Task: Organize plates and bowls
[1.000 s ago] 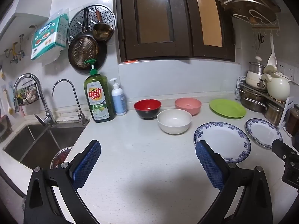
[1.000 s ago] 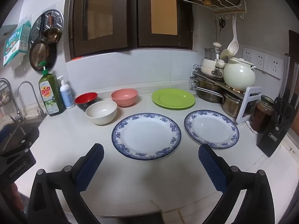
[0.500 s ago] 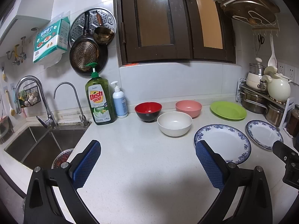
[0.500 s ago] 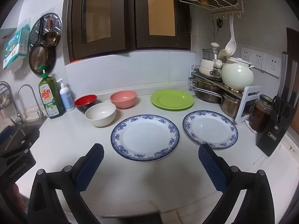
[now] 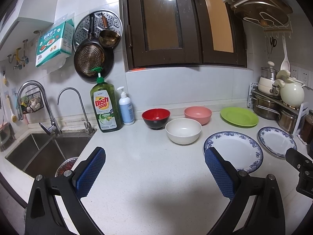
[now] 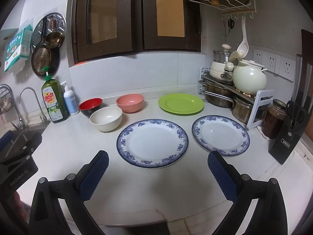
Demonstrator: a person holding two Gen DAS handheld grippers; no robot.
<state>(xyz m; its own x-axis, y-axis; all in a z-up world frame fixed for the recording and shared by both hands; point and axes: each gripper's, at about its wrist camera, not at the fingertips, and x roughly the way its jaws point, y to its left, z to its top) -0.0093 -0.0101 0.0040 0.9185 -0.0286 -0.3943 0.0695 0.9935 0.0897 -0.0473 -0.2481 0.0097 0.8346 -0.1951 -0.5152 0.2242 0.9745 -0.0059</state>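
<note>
Slightly nearer white bowl [image 5: 183,130], seemingly empty

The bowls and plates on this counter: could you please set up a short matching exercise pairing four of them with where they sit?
Things:
1. red bowl
2. pink bowl
3. green plate
4. smaller blue-rimmed plate

Places:
A. in front of the pot rack, near the dark jar
B. right beside the white pump bottle
C. at the back, between the pink bowl and the pot rack
D. behind the cream bowl, left of the green plate

Pairs: 1-B, 2-D, 3-C, 4-A
</note>
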